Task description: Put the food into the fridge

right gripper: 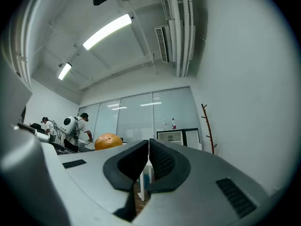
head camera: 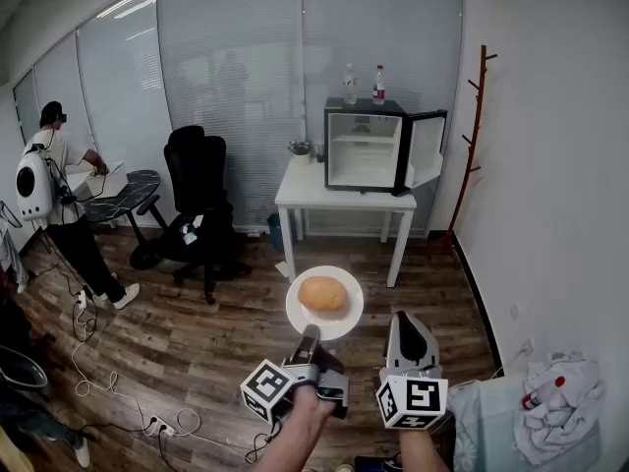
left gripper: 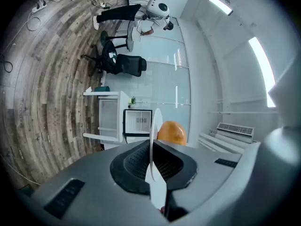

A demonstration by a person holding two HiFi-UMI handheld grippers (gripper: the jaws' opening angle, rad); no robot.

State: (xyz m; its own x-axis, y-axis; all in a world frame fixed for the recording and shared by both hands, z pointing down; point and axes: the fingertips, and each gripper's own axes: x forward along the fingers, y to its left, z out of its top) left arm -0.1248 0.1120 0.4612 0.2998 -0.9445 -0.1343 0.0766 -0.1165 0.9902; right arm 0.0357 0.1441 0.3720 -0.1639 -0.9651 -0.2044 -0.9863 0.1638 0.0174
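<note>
While clamped at rim by left gripper [head camera: 312, 337], plate [head camera: 340, 327] level, bun [head camera: 323, 295] loose on top. Likely light, rigid, breakable; bun may roll. Right gripper [head camera: 407, 323] closed, empty. Fridge [head camera: 366, 147] open, well ahead.

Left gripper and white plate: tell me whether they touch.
Touching. The left gripper view shows the left gripper clamped on the rim of the white plate, seen edge-on.

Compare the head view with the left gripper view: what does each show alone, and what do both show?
Head view only: the right gripper, shut and empty, and the coat rack. Left gripper view only: the rim of the plate pinched between the pads of the left gripper, and a ceiling vent. Both: plate, bun, open fridge, white table, black chair.
</note>
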